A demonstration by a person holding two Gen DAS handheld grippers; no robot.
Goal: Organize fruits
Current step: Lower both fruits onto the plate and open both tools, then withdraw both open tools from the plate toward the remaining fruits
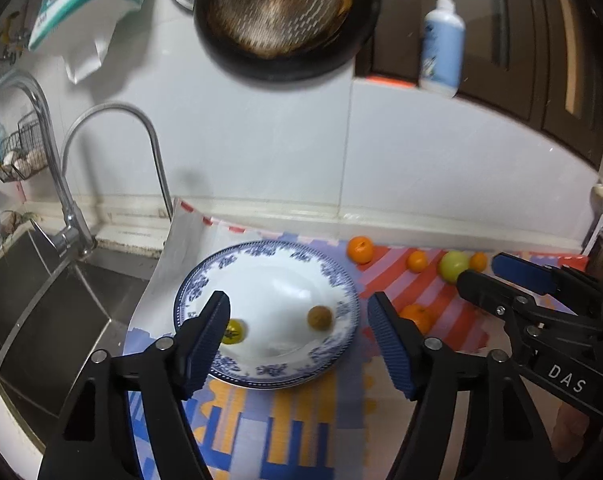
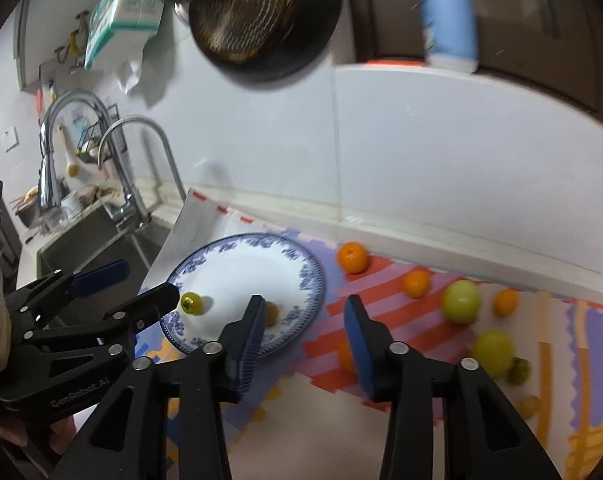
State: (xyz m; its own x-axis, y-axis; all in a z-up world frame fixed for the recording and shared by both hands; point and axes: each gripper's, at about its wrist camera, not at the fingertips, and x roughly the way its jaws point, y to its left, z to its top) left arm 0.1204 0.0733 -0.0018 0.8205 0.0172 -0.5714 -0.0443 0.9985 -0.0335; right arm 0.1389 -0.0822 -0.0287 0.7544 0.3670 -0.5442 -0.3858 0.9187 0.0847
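Near the counter's left edge, beside the sink (image 1: 41, 280), a blue-patterned plate (image 1: 205, 280) on a colourful mat (image 1: 301, 432) holds a small yellow-green fruit (image 1: 234, 331) and a brown fruit (image 1: 320, 317). Oranges (image 2: 353, 257) and green fruits (image 2: 460, 301) lie along the back wall edge. Open mat lies nearer. Left gripper (image 1: 297, 344), marked "GenRobot.AI", and right gripper (image 2: 301, 344), marked "DAS", tilt downward above the plate's near rim, fingers apart, nothing between them.
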